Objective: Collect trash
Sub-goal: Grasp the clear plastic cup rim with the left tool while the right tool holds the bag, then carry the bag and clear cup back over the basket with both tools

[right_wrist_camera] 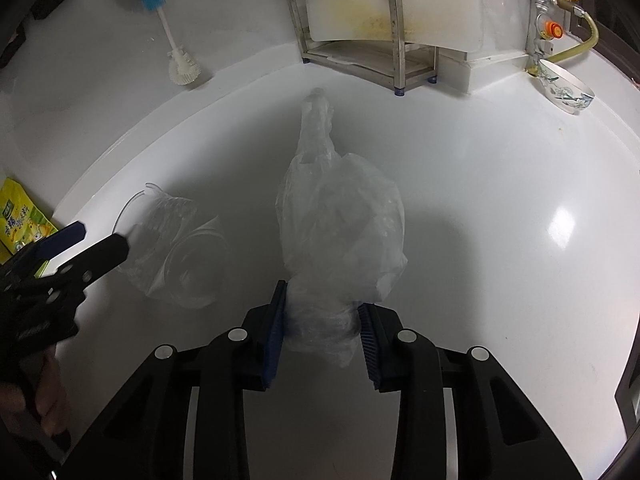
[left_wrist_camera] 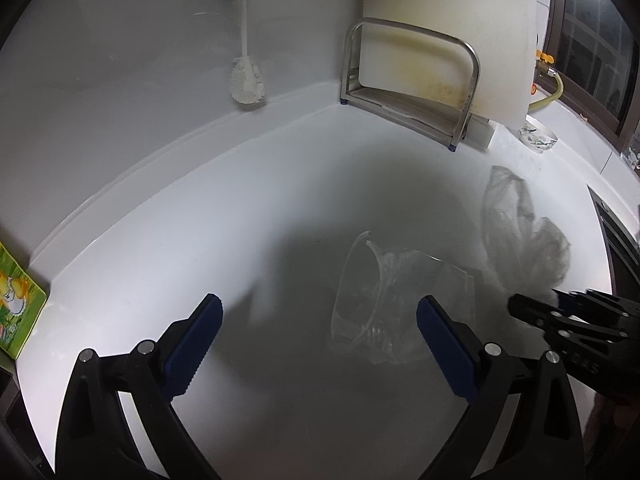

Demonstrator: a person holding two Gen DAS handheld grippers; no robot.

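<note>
A see-through plastic bag is bunched up, and its near end is squeezed tight. Its thin twisted end points away across the white counter. Near it, two clear plastic cups lie tipped on their sides, touching.

This is a home kitchen. A glossy white counter runs into a corner, where a steel rack holds a stained white cutting board. A blue-handled bottle brush hangs on the wall. A floral bowl sits under a gas valve with a yellow hose, and a green-yellow packet lies at the counter's left edge.
</note>
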